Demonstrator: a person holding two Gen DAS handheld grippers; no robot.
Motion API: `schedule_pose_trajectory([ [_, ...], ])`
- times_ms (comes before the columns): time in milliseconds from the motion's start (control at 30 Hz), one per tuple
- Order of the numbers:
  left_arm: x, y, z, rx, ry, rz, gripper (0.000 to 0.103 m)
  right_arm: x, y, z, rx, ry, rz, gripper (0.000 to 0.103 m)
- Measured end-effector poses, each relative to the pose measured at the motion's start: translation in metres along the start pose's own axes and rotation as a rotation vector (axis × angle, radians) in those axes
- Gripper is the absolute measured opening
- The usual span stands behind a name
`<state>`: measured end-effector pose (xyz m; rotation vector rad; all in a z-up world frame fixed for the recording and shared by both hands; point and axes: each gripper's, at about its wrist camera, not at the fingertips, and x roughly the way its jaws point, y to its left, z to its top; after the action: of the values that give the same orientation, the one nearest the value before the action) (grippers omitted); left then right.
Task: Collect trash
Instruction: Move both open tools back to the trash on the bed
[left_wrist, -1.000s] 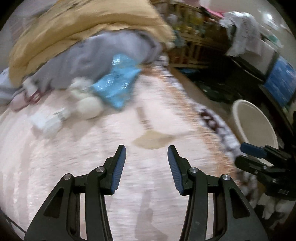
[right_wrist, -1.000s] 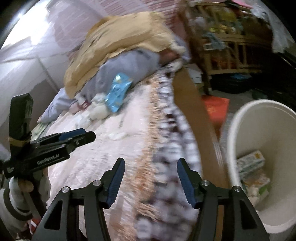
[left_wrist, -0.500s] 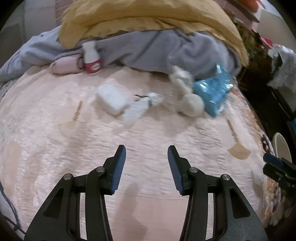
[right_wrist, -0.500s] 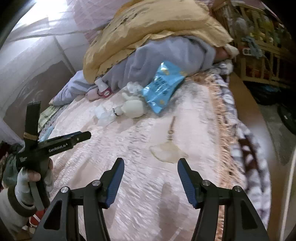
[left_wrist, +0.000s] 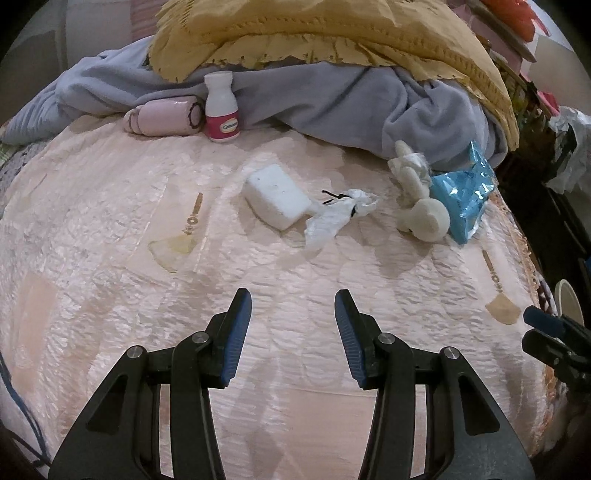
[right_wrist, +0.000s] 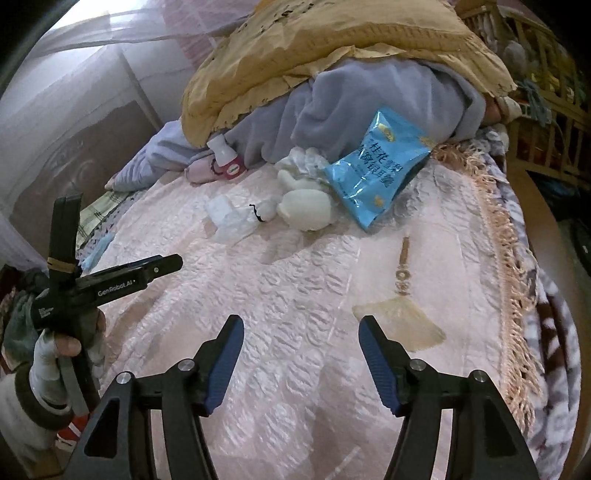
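Trash lies on a pink quilted bedspread (left_wrist: 110, 295). A white foam block (left_wrist: 277, 201) sits beside a crumpled white tissue (left_wrist: 336, 218), with a cream stuffed toy (left_wrist: 421, 206) and a blue snack bag (left_wrist: 465, 192) to their right. The right wrist view shows the blue snack bag (right_wrist: 373, 173), the toy (right_wrist: 306, 206) and the tissue (right_wrist: 240, 221). My left gripper (left_wrist: 293, 301) is open and empty, well short of the foam block. My right gripper (right_wrist: 301, 326) hovers over bare bedspread with its jaws opening and nothing between them.
A white bottle with a pink label (left_wrist: 221, 107) and a pink pouch (left_wrist: 162, 116) stand against a grey blanket (left_wrist: 332, 96) under a yellow quilt (left_wrist: 332, 33). A white bin rim (left_wrist: 569, 302) shows at the bed's right edge. Wooden shelves (right_wrist: 546, 92) stand behind.
Both views have swung from the bed's edge and the white bin toward the trash on the bedspread. The right gripper's jaws stand wider than before.
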<state>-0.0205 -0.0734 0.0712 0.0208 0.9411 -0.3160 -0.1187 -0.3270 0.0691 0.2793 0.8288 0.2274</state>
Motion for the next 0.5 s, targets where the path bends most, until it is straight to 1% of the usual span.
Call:
schedule_pose_trajectory([
  [267, 0.004, 0.011, -0.001, -0.016, 0.006, 0.000, 0.045, 0.010, 0.002, 0.007, -0.002, 0.012, -0.002, 0.062],
  [500, 0.006, 0.022, 0.004, -0.064, 0.009, -0.020, 0.045, 0.017, 0.001, 0.014, -0.014, 0.023, -0.020, 0.063],
])
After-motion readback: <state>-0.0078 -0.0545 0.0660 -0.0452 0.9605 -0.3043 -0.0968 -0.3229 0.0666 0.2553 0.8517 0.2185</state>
